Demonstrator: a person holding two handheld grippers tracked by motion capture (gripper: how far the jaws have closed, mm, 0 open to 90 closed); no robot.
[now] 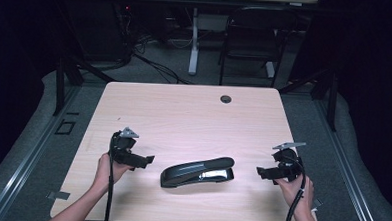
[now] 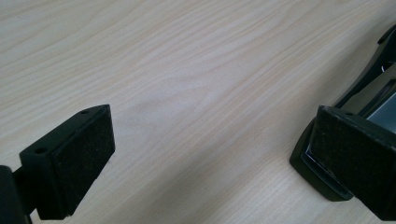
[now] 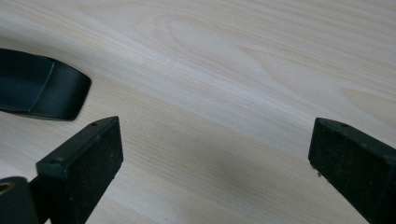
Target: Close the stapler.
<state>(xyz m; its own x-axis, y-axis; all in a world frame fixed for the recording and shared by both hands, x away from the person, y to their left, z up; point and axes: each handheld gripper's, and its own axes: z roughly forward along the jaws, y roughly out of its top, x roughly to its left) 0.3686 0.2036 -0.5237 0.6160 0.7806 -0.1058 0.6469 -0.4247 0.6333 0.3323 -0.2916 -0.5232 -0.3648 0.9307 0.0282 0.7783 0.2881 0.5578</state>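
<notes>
At the near edge of the pale wood-grain table (image 1: 194,115), two forearms come in from below, each hand wrapped around a black hand-held gripper with a trailing cable. The left gripper (image 1: 149,159) lies low over the tabletop at the left, its jaws pointing inward toward the middle; in the left gripper view its two black padded jaws stand wide apart with bare wood between them, gripping nothing. The right gripper (image 1: 259,172) mirrors it at the right, also aimed inward, and the right gripper view shows its jaws spread just as wide over bare wood, holding nothing.

Between the two, a little nearer the left one, rests a long black stapler with a glossy curved top and a silvery metal strip along its side (image 1: 197,171), lying flat on the table, untouched by either gripper. Its rounded end sits just beside the left gripper's far jaw in that gripper's view.

Farther back, a small dark round grommet (image 1: 226,99) sits near the table's far edge. Beyond it stands a dark folding chair (image 1: 252,35) on the grey floor.
</notes>
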